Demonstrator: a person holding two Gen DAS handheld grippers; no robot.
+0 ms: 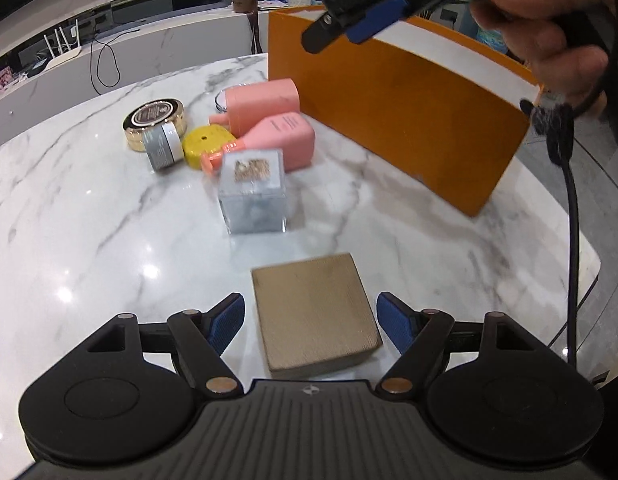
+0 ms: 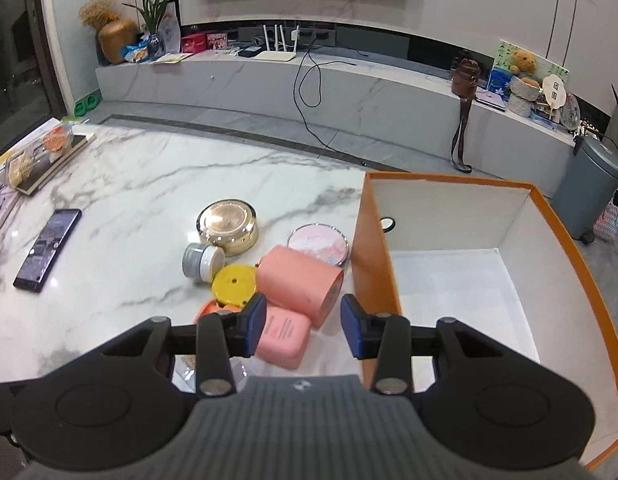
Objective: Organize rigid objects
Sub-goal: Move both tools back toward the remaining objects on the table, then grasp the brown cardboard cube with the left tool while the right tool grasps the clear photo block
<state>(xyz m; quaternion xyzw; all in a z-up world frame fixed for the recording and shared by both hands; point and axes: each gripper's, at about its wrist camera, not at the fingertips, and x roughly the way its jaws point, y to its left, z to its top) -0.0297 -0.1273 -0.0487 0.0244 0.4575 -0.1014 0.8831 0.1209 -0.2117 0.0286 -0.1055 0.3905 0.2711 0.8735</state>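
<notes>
My left gripper [image 1: 311,318] is open and straddles a tan square box [image 1: 315,300] on the marble table, with a gap at each blue pad. Beyond the box stands a clear cube [image 1: 253,196] with gold contents. Behind it lie two pink bottles [image 1: 285,140] [image 2: 297,284], a yellow disc [image 2: 234,283], a grey-white jar [image 2: 201,261], a gold tin [image 2: 227,226] and a round pink compact [image 2: 318,243]. My right gripper [image 2: 303,322] hangs open over the nearer pink bottle, beside the orange box [image 2: 373,248], and holds nothing. A hand carries the right gripper [image 1: 349,20] in the left wrist view.
The orange box's white inside [image 2: 461,280] holds nothing that I can see. A black phone [image 2: 47,250] and a tray [image 2: 41,156] with small items lie at the table's left. The table's rounded edge [image 1: 589,264] is at the right, where a black cable [image 1: 571,220] hangs.
</notes>
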